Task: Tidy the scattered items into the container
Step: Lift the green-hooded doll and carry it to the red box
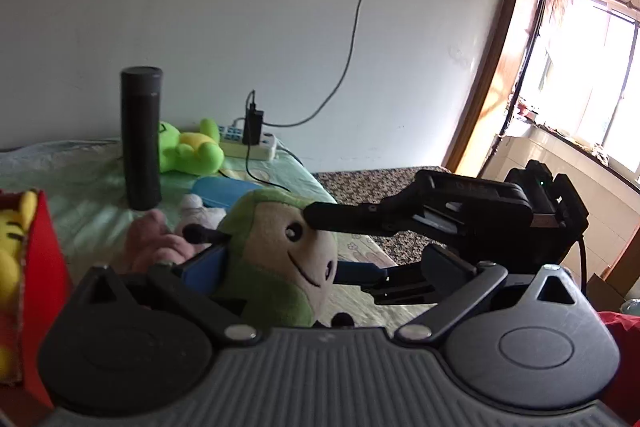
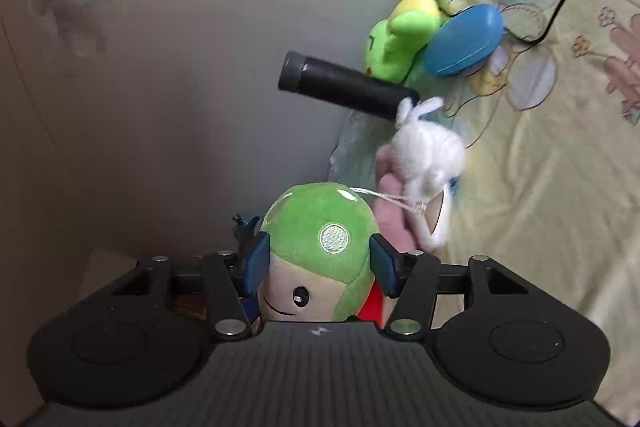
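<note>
We see the green-capped plush doll (image 2: 320, 251) held off the bedsheet (image 2: 540, 167), the right gripper (image 2: 318, 267) clamped on its head. The left gripper (image 1: 276, 263) brackets it too, though whether its jaws grip is hard to tell. The red container (image 1: 40, 247) stands at the left edge, a yellow plush (image 1: 12, 239) inside. The black flask (image 1: 141, 137) stands behind.

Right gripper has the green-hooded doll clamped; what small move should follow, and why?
Probably carry the green-hooded doll toward the red box on the left. The right gripper already grips its head, and a yellow toy already lies inside the box.
</note>
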`<state>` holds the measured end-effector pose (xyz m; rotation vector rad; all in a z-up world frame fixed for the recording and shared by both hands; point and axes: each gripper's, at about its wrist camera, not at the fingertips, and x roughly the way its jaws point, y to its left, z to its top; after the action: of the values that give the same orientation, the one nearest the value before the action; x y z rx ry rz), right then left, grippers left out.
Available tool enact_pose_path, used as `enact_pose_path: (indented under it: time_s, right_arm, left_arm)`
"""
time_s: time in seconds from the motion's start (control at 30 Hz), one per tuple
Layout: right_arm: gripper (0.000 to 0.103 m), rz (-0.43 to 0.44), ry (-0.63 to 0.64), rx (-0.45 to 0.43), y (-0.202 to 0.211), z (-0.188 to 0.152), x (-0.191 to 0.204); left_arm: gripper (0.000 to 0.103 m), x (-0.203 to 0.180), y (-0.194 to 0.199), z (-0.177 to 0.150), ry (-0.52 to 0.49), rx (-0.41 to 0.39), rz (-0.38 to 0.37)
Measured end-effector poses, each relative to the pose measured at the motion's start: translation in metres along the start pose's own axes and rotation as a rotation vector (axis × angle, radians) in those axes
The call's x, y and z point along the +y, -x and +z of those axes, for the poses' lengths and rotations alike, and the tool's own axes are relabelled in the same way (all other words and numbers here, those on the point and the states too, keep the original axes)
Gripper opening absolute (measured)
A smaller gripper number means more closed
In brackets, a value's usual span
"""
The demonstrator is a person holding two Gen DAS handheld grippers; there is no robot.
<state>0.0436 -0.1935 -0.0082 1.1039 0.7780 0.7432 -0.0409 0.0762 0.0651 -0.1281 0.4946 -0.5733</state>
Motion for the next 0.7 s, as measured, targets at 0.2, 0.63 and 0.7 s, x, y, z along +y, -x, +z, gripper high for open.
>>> enact_pose_path:
  time_s: [0.2, 0.63, 0.7]
  right_arm:
    - [0.057, 0.047, 0.054, 0.067, -0.054, -0.035, 0.039]
    - [0.057, 0.093, 0.158, 0.096, -0.197, -0.121, 0.124]
    - [0.057, 0.092, 0.169, 0.088, -0.213, -0.130, 0.130]
  left_arm:
    - [0.101, 0.037, 0.081, -0.005, 0.026, -0.089, 0.068]
    - [0.101, 0.182, 0.201, -0.005, 0.031, -0.187, 0.117]
    - [0.101, 0.197, 0.210, -0.004, 0.028, -0.186, 0.121]
